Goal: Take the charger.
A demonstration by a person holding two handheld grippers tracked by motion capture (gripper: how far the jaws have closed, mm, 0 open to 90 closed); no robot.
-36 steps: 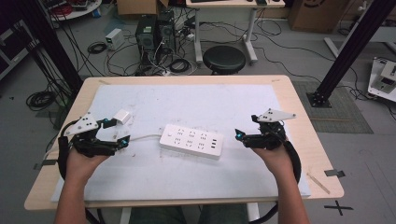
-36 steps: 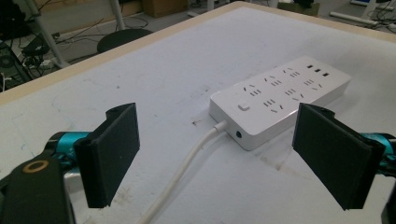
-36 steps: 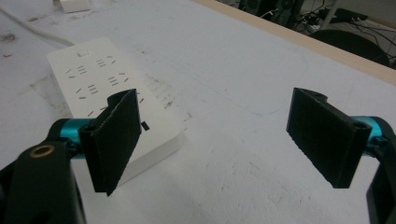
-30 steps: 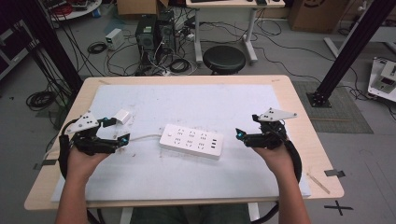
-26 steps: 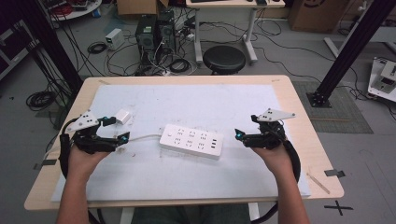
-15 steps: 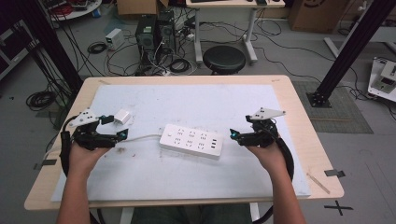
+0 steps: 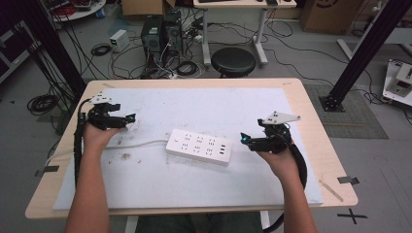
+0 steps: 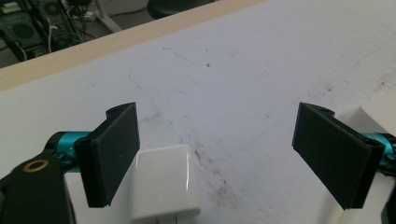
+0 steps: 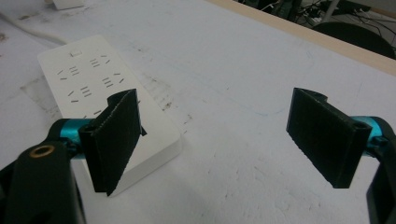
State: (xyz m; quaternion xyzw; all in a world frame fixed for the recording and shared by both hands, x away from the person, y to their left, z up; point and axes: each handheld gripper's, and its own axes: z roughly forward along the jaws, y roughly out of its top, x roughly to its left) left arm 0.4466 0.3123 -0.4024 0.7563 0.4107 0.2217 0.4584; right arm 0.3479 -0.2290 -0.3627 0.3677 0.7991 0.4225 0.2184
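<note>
Hand-held gripper work stood at an approach: the left hand-held gripper [image 8: 215, 154] hung released, jaws spread wide, with a small white plastic plug-in charger block [image 8: 163, 186] lying on the table between them, close against the left jaw as that gripper's view showed it. From above, that left hand-held gripper [image 7: 127, 120] sat at the far left of the white sheet covering the wooden table [image 7: 311, 111]. The right hand-held gripper [image 9: 219, 140] was likewise released, its jaws wide apart, holding nothing. One of its jaws hung over the near end of the long white plastic power strip [image 9: 107, 102]; the other stood over bare sheet.

Seen from above, the power strip [image 7: 199, 146] lay near the middle of the table, its white cord [image 7: 131, 144] trailing left toward the left hand, and the right hand-held gripper [image 7: 245, 140] was just beside its right end.

The likely trouble lay in the left grasp. With the charger off-centre between the jaws, closing would probably push it sideways or twist it, leaving its prongs misaligned for any socket. The strip was unsecured, so pressing a plug in could slide it across the smooth sheet unless the right gripper steadied it.

No container stood on the table.
</note>
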